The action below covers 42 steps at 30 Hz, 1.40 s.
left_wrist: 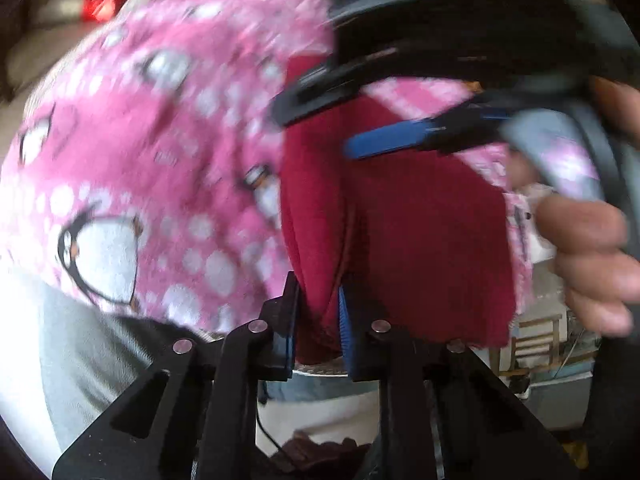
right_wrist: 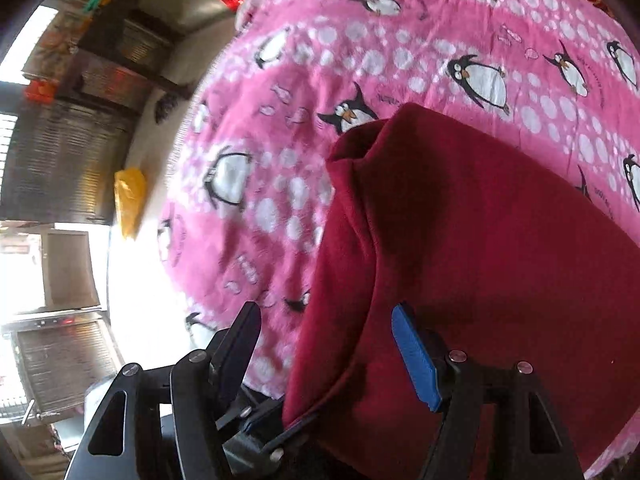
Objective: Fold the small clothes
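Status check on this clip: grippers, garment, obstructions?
Left gripper shut on red garment. Right gripper open beside it. Penguin blanket underneath. Nothing blocking.

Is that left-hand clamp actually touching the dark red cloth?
Touching. In the left wrist view the left gripper has its jaws closed on a bunched edge of the red cloth, pinched between both pads.

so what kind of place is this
Most likely a bedroom or living space in a home. The dark red garment lies on a pink penguin-print blanket, seemingly a bed, with dark shelving against the wall behind.
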Motion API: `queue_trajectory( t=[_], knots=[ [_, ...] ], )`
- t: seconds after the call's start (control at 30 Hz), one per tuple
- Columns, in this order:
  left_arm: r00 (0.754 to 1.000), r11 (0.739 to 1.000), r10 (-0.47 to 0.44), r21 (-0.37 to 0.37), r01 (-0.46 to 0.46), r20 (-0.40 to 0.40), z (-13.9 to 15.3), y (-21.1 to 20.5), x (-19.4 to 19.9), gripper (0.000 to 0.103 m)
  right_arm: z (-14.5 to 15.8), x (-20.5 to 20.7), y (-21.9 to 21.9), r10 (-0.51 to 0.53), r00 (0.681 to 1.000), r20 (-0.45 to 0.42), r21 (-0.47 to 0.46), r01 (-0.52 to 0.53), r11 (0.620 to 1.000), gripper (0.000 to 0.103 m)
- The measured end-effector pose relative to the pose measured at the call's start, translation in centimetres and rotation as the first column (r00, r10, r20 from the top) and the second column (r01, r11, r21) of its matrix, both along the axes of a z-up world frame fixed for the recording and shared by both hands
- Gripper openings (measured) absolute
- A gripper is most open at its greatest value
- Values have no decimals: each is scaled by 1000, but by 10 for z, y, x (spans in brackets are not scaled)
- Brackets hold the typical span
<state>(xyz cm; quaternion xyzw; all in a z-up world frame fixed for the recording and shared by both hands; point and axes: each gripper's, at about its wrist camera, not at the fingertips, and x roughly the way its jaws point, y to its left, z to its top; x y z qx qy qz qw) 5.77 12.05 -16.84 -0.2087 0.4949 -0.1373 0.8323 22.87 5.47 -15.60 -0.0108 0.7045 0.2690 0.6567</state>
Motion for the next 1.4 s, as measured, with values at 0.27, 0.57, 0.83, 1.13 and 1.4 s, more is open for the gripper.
queue_trajectory(
  t=[0.27,0.57,0.83,1.13,1.4],
  knots=[
    [994,994,-57,94,48,96,21,-18,-7,15,-18,2,37,108,994,5,-128,-107,986,59],
    [988,988,-87,139,69,125,39,-35,-8,15,-27,-10,42,196,978,72,-211,-177,961,17],
    [951,960,-227,211,183,210,92,-81,-20,15,16,-11,-65,-102,993,53,267,85,960,16],
    [838,856,-501,268,443,215,120,-198,-12,15,47,-56,-239,-451,892,14,629,343,698,15],
    [785,767,-616,281,577,69,63,-298,9,15,-1,-68,-365,-621,776,-110,678,516,524,15]
  ],
)
